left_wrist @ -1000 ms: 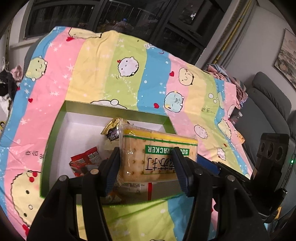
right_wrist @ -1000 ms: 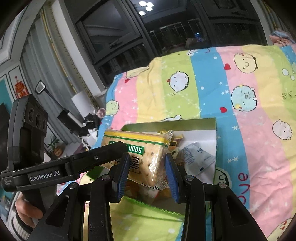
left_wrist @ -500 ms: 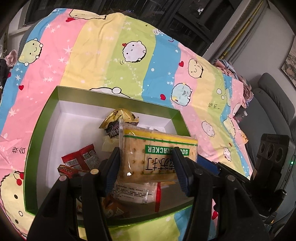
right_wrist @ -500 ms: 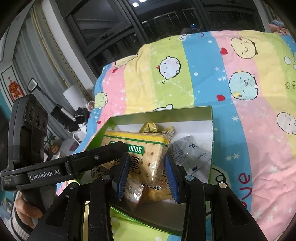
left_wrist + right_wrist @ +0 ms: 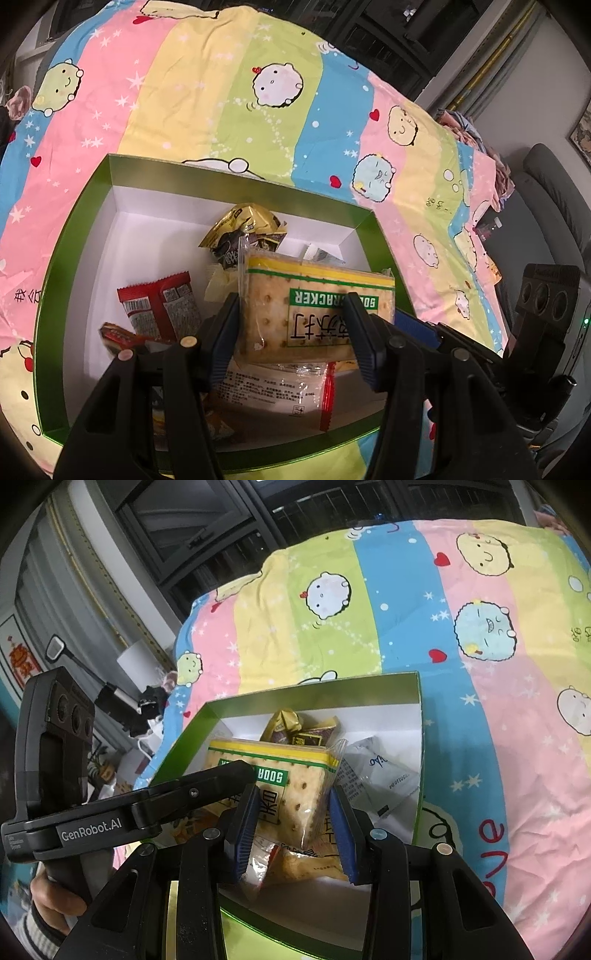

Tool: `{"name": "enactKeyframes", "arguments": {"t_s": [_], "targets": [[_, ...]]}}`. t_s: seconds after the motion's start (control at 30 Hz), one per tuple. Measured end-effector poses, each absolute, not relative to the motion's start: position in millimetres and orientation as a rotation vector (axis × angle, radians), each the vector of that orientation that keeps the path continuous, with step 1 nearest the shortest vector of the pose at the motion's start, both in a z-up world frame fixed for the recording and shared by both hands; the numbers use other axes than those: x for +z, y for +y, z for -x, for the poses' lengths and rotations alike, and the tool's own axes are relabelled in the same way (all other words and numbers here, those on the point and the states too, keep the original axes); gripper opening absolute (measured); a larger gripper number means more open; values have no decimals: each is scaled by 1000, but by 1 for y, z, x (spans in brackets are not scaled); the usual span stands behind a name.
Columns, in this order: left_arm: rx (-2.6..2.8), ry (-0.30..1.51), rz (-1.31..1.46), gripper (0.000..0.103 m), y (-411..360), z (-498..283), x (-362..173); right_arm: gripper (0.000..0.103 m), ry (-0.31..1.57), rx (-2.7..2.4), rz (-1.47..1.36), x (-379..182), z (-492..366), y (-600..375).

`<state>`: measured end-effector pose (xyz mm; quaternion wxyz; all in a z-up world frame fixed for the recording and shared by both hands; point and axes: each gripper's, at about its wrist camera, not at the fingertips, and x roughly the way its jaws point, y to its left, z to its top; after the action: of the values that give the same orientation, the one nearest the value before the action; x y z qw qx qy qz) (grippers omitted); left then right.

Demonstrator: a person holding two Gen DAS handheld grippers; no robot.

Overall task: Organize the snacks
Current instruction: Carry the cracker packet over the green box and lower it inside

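A pack of soda crackers [image 5: 314, 306] with a yellow and green label hangs over the green box [image 5: 88, 206], which is white inside. My left gripper [image 5: 291, 317] is shut on one end of the pack. My right gripper [image 5: 293, 806] is shut on the pack's other end [image 5: 295, 775], where the clear wrapper bunches. Several snacks lie in the box: a gold packet [image 5: 243, 229], a red packet [image 5: 159, 306], a clear wrapper with a red edge [image 5: 284, 387] and a grey-white sachet [image 5: 376, 775]. The box [image 5: 418, 701] sits on a striped cartoon bedsheet.
The sheet [image 5: 221, 92] spreads wide around the box. A grey armchair [image 5: 554, 192] stands to the right, dark windows [image 5: 221, 535] behind. The left gripper's black body [image 5: 55, 757] and a hand [image 5: 48, 897] fill the left of the right wrist view.
Both grippers have sunk with the cracker pack toward the box, which now fills more of both views. The grip on the pack is unchanged.
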<state>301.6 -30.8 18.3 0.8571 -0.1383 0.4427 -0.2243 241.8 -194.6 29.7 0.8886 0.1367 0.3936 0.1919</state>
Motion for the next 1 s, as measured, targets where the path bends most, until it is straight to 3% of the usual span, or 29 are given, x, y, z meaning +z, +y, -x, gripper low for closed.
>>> {"name": "enactKeyframes", "arguments": {"t_s": [1.0], "targets": [[-414, 1000, 242, 55, -36, -307, 14, 41, 874, 373, -261, 25, -246, -190]]}}
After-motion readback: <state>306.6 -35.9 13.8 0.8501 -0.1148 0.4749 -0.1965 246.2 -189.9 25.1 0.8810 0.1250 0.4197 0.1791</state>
